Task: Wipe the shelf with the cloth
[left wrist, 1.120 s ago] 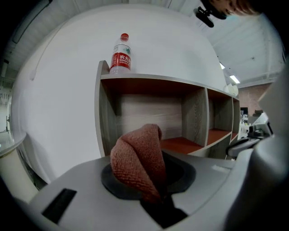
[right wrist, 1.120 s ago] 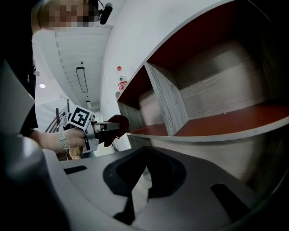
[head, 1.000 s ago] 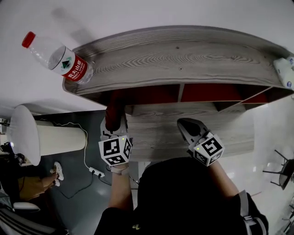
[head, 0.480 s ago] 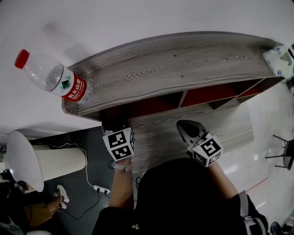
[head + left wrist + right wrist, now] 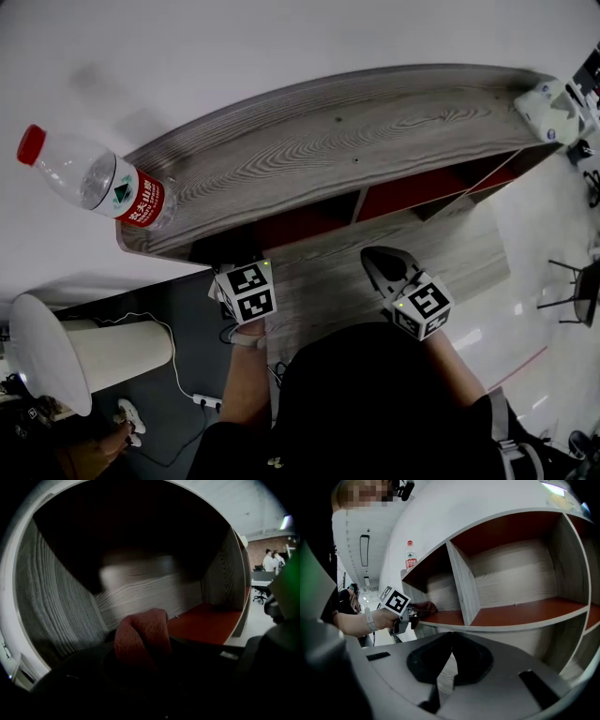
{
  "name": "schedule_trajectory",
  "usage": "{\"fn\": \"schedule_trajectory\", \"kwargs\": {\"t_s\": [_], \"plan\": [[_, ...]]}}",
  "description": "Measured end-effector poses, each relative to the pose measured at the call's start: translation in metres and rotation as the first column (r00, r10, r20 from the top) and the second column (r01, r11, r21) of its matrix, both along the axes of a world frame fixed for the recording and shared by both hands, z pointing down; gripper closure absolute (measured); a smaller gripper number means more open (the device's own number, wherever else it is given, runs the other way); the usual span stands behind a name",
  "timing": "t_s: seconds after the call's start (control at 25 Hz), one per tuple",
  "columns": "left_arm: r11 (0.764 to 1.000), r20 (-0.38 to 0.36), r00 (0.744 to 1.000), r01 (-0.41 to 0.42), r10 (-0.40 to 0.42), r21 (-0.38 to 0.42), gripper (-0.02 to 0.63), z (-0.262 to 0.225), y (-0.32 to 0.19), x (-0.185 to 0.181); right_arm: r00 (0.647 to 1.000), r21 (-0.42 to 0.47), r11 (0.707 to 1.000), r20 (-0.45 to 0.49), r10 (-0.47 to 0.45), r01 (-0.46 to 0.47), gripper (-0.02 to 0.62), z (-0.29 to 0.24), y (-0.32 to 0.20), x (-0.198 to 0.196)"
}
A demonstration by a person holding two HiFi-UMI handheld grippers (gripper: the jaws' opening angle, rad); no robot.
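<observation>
A dark red cloth [image 5: 140, 637] is bunched between the jaws of my left gripper [image 5: 143, 656], which is shut on it. The cloth is inside the leftmost compartment of the grey wood shelf [image 5: 337, 141], above its red floor [image 5: 206, 623]. In the head view only the left gripper's marker cube [image 5: 248, 292] shows below the shelf top; the jaws and cloth are hidden under it. The right gripper view shows the cloth [image 5: 423, 607] resting at that compartment's front edge. My right gripper [image 5: 451, 639] is shut and empty, held in front of the shelf [image 5: 511, 616].
A water bottle [image 5: 94, 183] with a red cap lies at the left end of the shelf top. A white object [image 5: 553, 108] sits at its right end. A white cylinder [image 5: 84, 352] and a power strip [image 5: 208, 401] are on the dark floor at the left.
My left gripper has pushed forward into the left compartment, so the cloth seen earlier in the head view is now hidden under the shelf top. The right gripper has barely moved.
</observation>
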State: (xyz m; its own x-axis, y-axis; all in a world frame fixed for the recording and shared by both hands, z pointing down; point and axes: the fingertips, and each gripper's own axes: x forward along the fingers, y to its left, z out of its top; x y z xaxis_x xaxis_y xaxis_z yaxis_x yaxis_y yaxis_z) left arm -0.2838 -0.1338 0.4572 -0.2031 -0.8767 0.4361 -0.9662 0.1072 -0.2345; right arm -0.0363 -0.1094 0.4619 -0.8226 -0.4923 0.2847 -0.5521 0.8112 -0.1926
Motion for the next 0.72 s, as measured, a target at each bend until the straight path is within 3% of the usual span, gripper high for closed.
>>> {"fn": "schedule_trajectory", "kwargs": {"t_s": [0.32, 0.72], "plan": [[0.998, -0.005, 0.999, -0.049, 0.049, -0.029, 0.515, 0.004, -0.004, 0.010, 1.000, 0.014, 0.999, -0.003, 0.029, -0.029, 0.598, -0.003, 0.006, 0.022], [0.991, -0.023, 0.991, -0.129, 0.128, -0.046, 0.515, 0.002, -0.024, 0.063, 0.993, -0.008, 0.993, 0.008, 0.116, -0.116, 0.598, -0.004, 0.009, 0.072]]}}
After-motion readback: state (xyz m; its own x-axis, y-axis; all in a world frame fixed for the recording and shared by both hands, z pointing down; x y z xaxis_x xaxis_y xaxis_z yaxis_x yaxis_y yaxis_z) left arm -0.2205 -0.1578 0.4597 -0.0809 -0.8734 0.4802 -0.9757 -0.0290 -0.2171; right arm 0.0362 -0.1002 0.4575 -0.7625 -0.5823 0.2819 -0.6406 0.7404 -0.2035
